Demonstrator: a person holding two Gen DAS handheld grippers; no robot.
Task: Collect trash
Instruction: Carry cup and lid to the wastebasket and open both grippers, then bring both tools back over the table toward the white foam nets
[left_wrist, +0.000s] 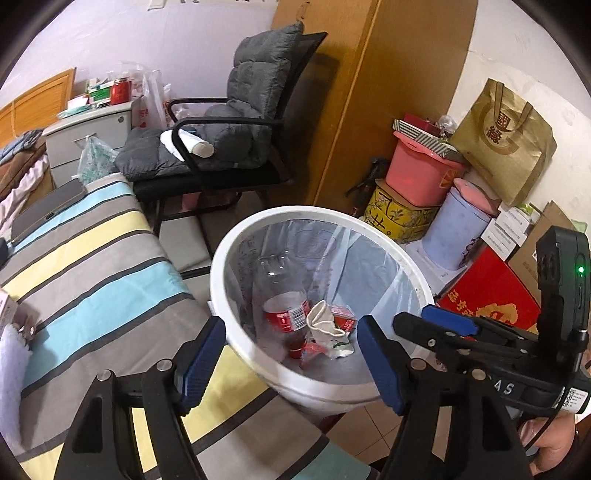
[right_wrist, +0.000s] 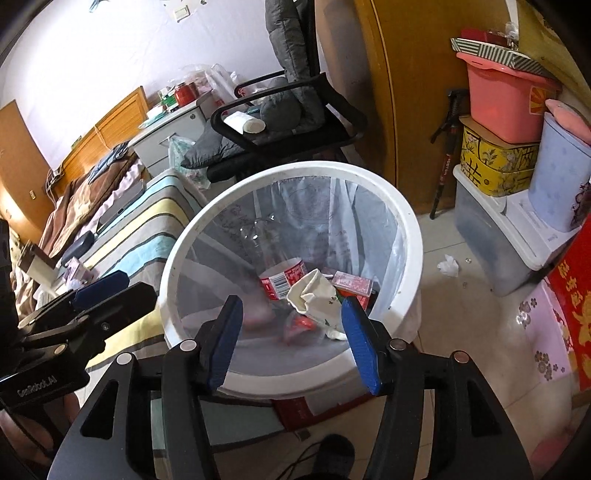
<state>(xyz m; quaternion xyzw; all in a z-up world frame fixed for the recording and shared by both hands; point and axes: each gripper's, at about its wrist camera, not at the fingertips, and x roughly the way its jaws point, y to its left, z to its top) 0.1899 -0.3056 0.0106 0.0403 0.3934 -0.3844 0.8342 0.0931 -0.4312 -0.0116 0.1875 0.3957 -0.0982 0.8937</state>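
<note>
A white bin (left_wrist: 221, 266) with a clear liner stands beside the bed. Inside lie a clear bottle with a red label (left_wrist: 286, 314), a crumpled white wrapper (left_wrist: 321, 317) and a red carton (left_wrist: 341, 317). My left gripper (left_wrist: 291, 363) hovers over the bin's near rim, open, with nothing between its blue pads. My right gripper (left_wrist: 424, 323) reaches in from the right. In the right wrist view the right gripper (right_wrist: 291, 341) is open and empty above the bin (right_wrist: 410, 229), over the bottle (right_wrist: 280, 280), wrapper (right_wrist: 314, 295) and carton (right_wrist: 352, 284). The left gripper (right_wrist: 118, 291) shows at the left.
A striped bed cover (left_wrist: 92, 266) lies left of the bin, with a black chair and grey cushion (left_wrist: 229, 140) behind. Stacked tubs and boxes (left_wrist: 424, 173) and a red box (left_wrist: 491, 295) crowd the right. A crumpled tissue (right_wrist: 448, 266) lies on the floor tiles.
</note>
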